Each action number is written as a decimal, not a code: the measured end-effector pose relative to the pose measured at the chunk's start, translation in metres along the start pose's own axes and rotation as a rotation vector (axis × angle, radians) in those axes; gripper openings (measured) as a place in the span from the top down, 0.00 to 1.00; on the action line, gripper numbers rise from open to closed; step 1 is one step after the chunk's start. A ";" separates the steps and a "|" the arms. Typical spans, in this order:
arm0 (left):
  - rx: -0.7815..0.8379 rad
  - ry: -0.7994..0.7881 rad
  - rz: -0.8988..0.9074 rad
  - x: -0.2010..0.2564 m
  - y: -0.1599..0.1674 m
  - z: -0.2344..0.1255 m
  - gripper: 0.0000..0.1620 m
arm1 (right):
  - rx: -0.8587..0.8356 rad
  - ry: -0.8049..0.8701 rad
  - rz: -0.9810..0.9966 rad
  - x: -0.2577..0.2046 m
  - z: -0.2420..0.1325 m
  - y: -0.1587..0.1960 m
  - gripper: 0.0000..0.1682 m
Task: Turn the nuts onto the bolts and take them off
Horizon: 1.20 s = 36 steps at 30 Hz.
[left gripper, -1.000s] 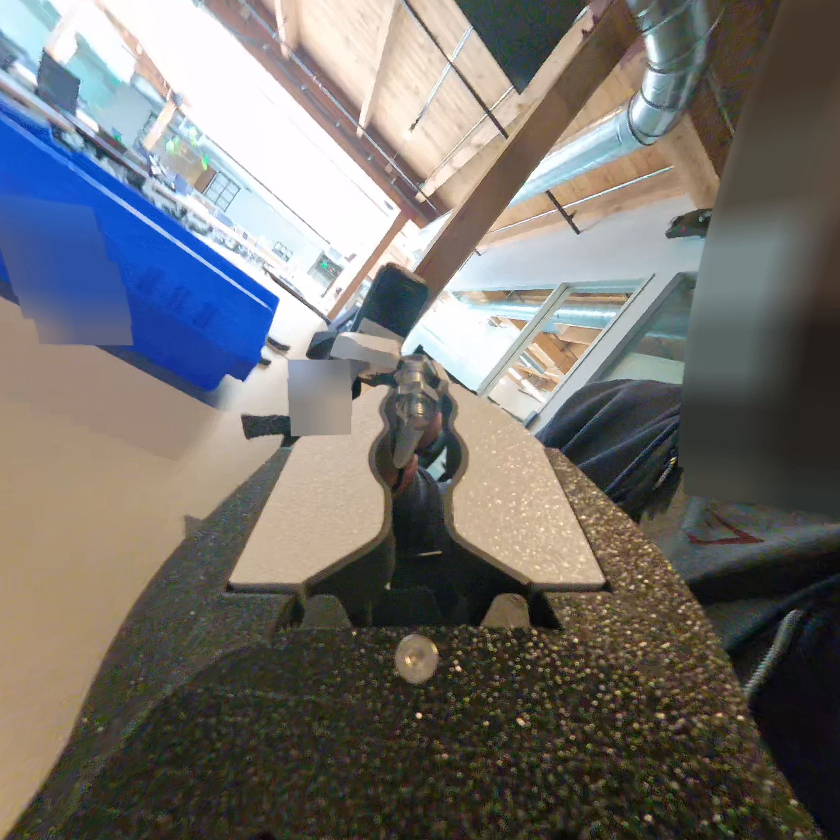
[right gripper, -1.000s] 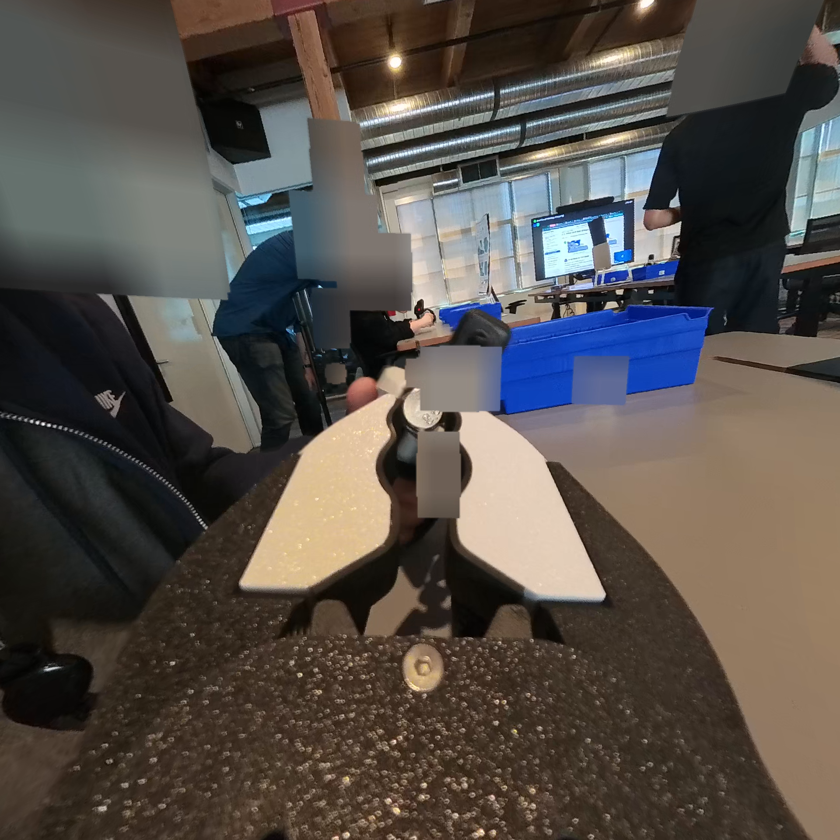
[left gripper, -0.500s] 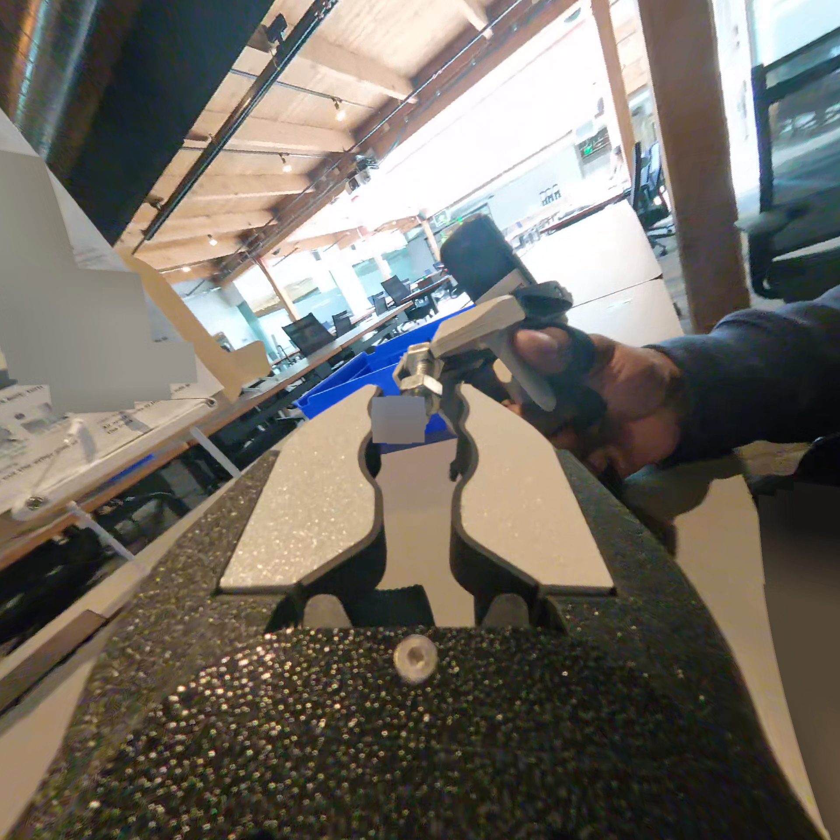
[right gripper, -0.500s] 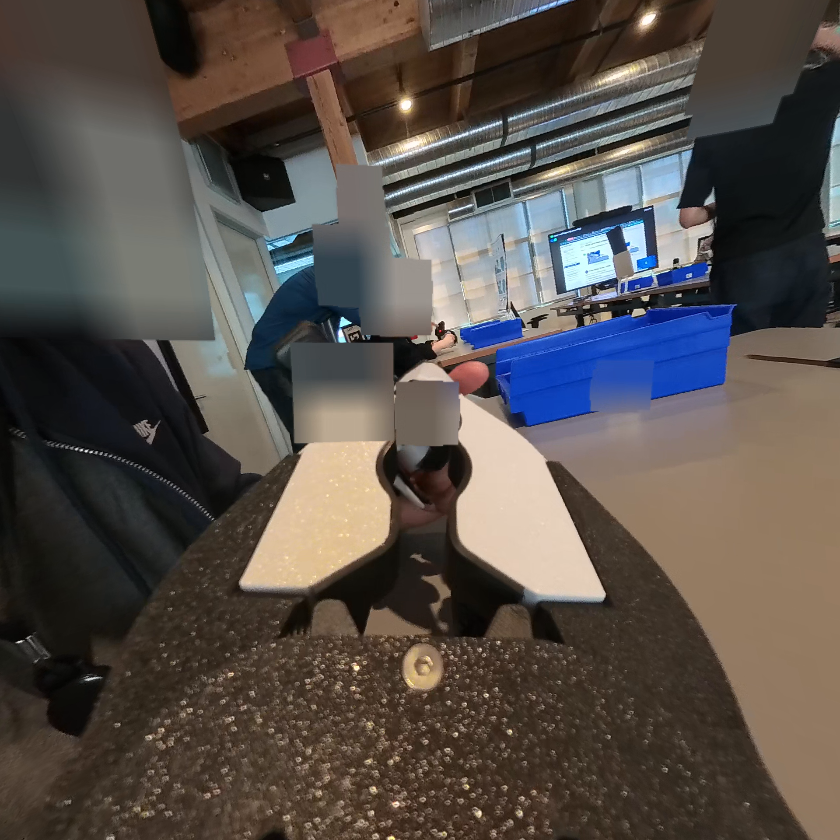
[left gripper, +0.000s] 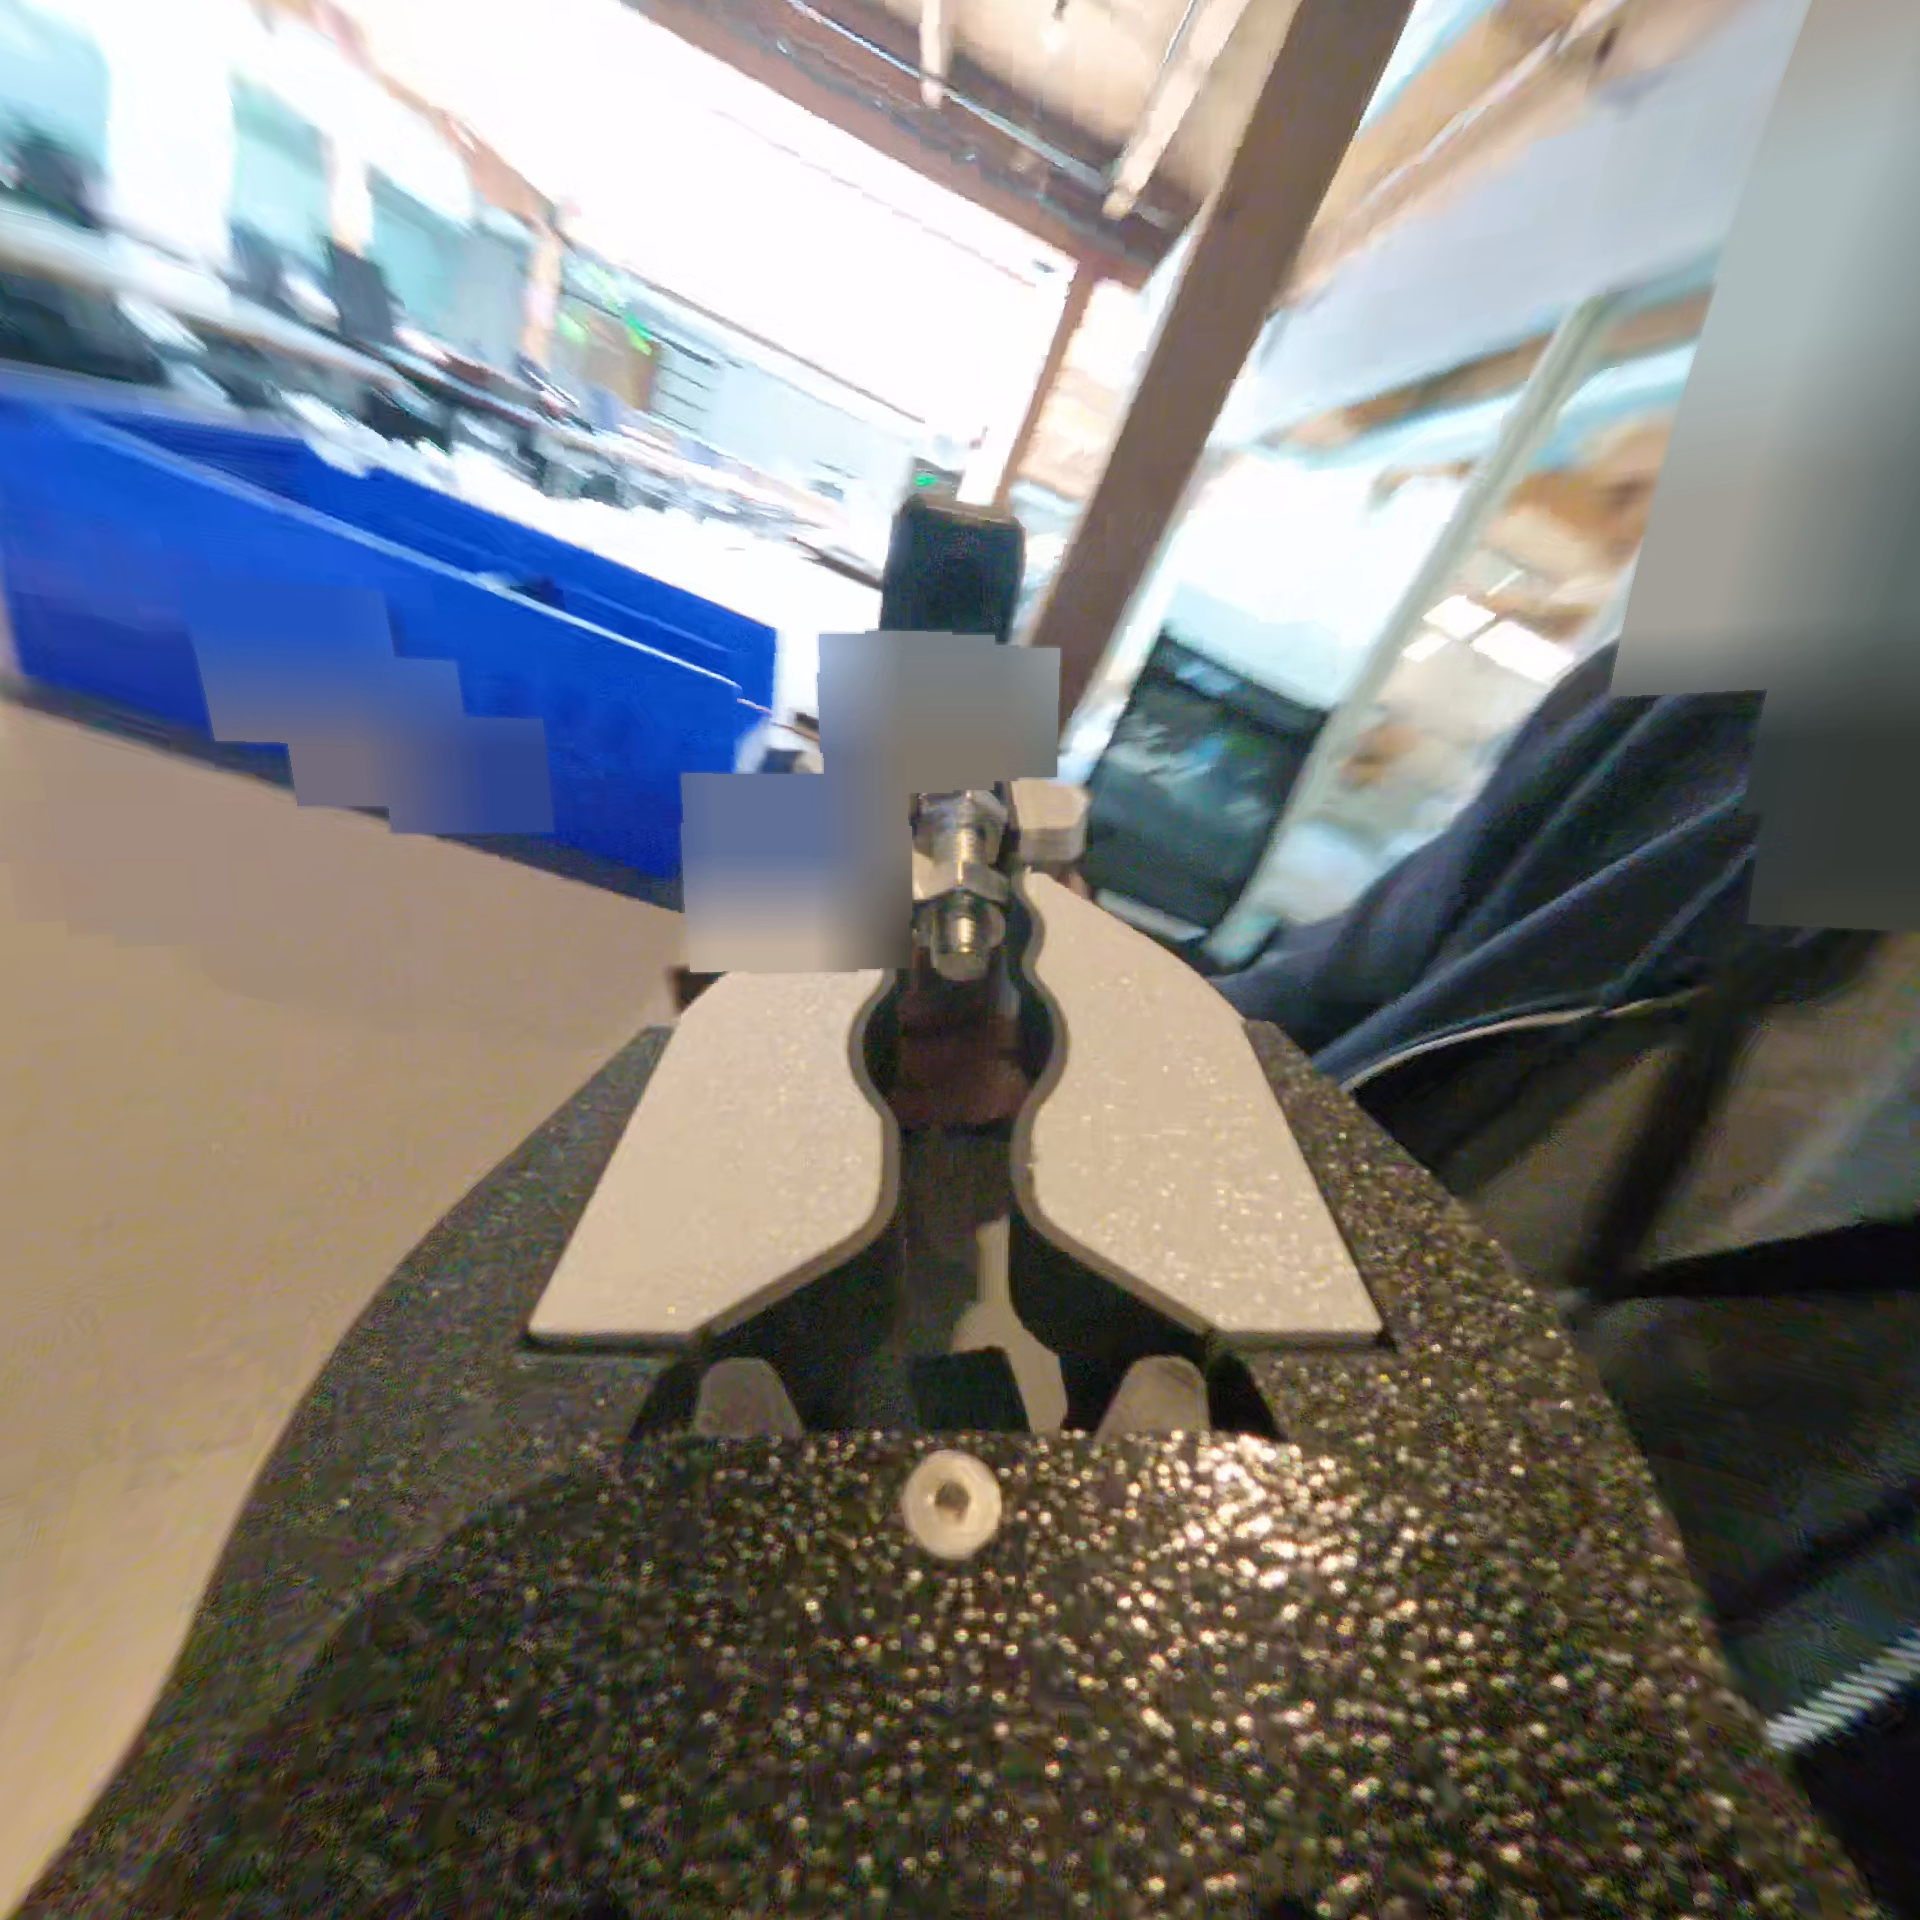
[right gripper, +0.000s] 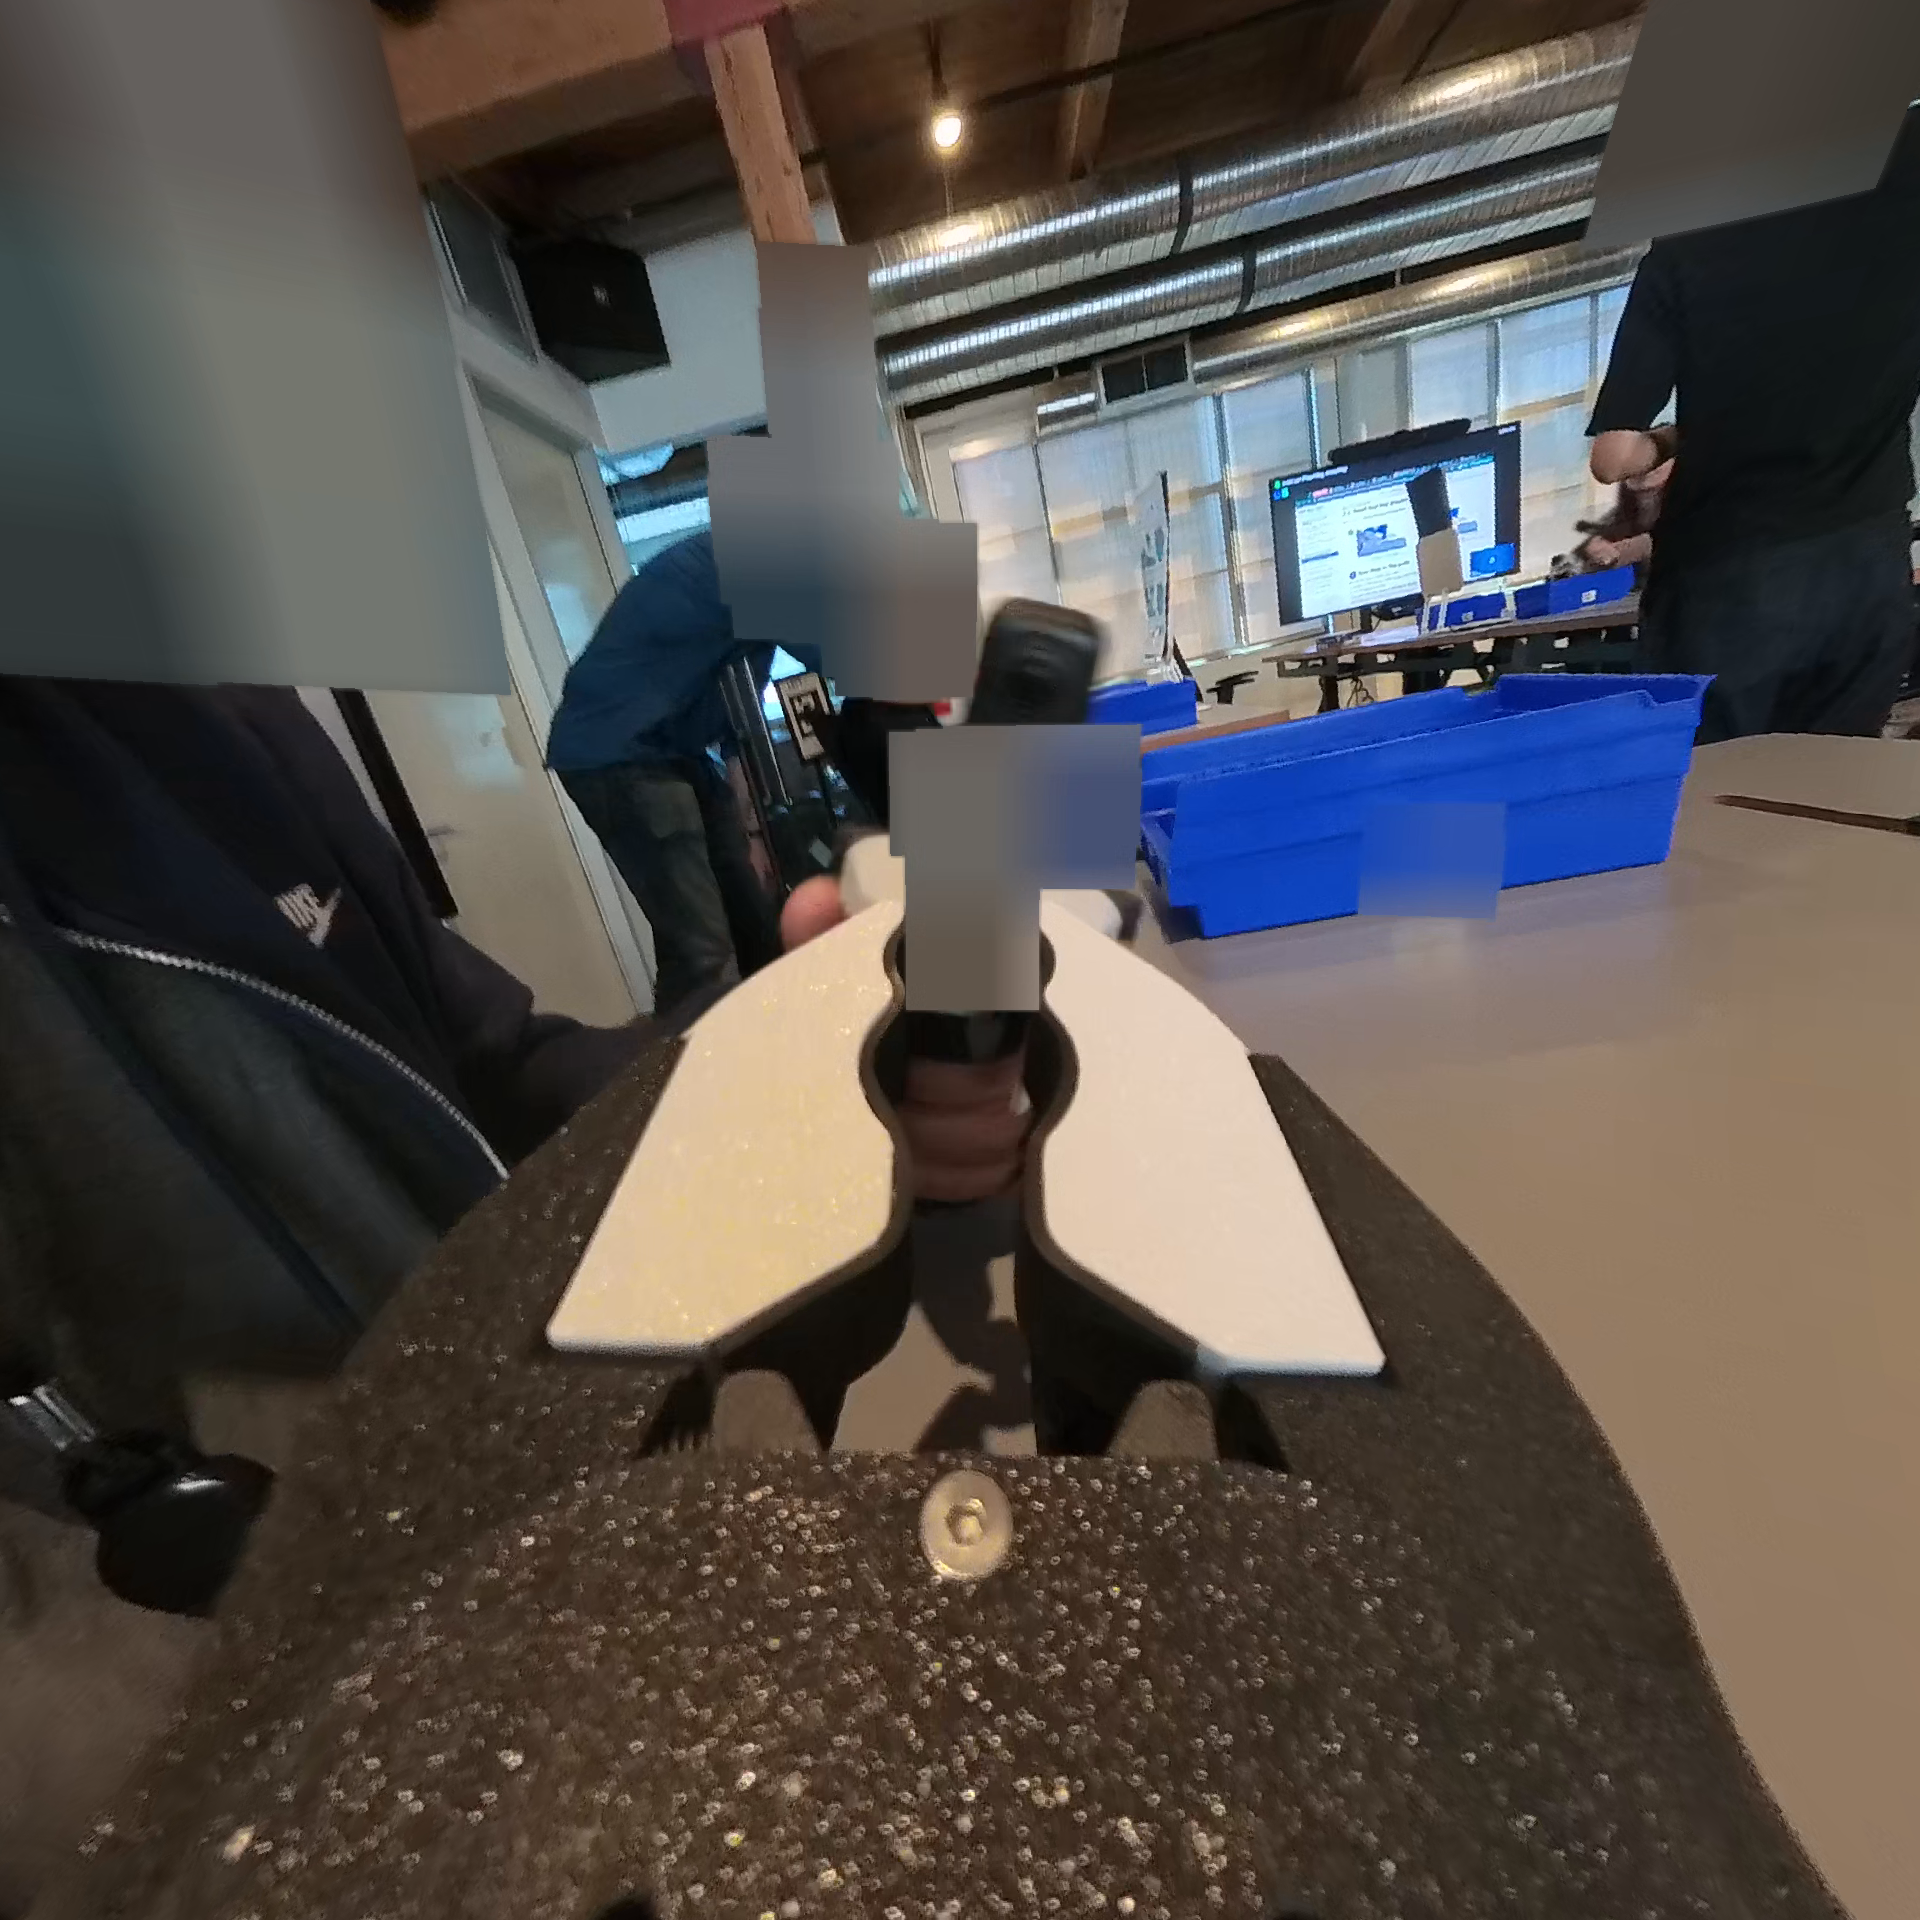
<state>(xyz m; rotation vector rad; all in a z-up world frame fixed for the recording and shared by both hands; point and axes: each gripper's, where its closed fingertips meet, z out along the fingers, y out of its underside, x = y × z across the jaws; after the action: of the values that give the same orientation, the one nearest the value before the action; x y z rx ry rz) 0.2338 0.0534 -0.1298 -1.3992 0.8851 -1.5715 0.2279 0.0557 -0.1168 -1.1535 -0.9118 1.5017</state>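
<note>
In the left wrist view a silver bolt points its threaded end at the camera, with a flanged nut on it. My left gripper is shut around the nut; a blur patch hides its left fingertip. My right gripper faces it from behind, one grey finger beside the bolt's far end. In the right wrist view my right gripper has narrow jaws, and a blur patch hides its tips and the bolt. The left gripper's black body and the hand holding it show behind.
A grey table carries a long blue bin, also seen in the left wrist view. A person in a dark zip jacket sits close. Another person stands at the far right near a monitor. My left and right fingertips are right by each other.
The left gripper has rolled back from its strongly turned pose of half a second ago to about where it was a second ago. The bolt and nut stay between the two grippers.
</note>
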 end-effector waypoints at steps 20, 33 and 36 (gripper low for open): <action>0.172 0.022 -0.009 -0.010 -0.013 -0.010 0.83 | 0.073 0.017 0.027 0.005 -0.008 -0.011 0.90; 0.072 -0.174 0.362 -0.009 -0.007 0.001 0.88 | 0.111 0.022 0.061 0.009 -0.012 -0.015 0.90; 0.074 -0.169 0.364 -0.008 -0.006 0.003 0.91 | 0.109 0.016 0.064 0.008 -0.012 -0.014 0.90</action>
<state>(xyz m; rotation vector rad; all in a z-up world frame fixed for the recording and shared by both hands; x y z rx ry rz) 0.2364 0.0629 -0.1266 -1.2183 0.9108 -1.1825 0.2424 0.0670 -0.1081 -1.1230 -0.7795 1.5724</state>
